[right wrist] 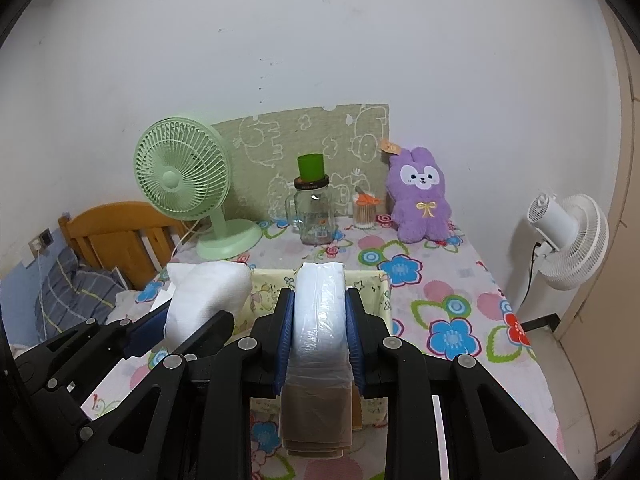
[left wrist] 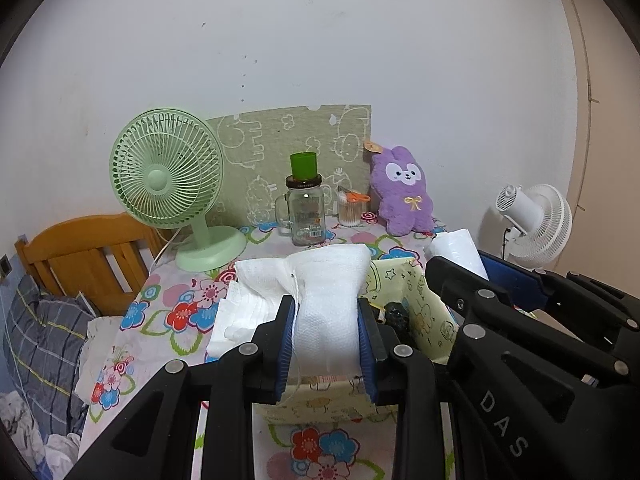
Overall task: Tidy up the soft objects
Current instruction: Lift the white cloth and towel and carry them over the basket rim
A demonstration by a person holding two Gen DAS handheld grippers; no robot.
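Tissues (left wrist: 326, 316), a soft white wad, sit pinched between the blue pads of the left tongs (left wrist: 327, 334), held above the near left corner of a yellow cloth box (left wrist: 424, 312). More white tissue (left wrist: 240, 316) lies flat on the table (left wrist: 168, 312) just left of the box. The right tongs (right wrist: 318, 334) are pressed on a clear-wrapped white pack (right wrist: 318, 312) that stands upright between the pads, over the box's near wall; folded brownish plastic hangs below the grip. The two tongs are side by side, the left one's wad just left of the pack. The table wears a flowered cloth. At its far edge stand a green fan (left wrist: 168, 180) on the left, a glass jar (left wrist: 306, 210) topped with a green cup (left wrist: 303, 166), a cotton swab holder (left wrist: 350, 212), and a purple plush (left wrist: 402, 190) on the right. A white fan (right wrist: 568, 236) stands off the table's right side, and a bed (left wrist: 48, 320) lies to the left.
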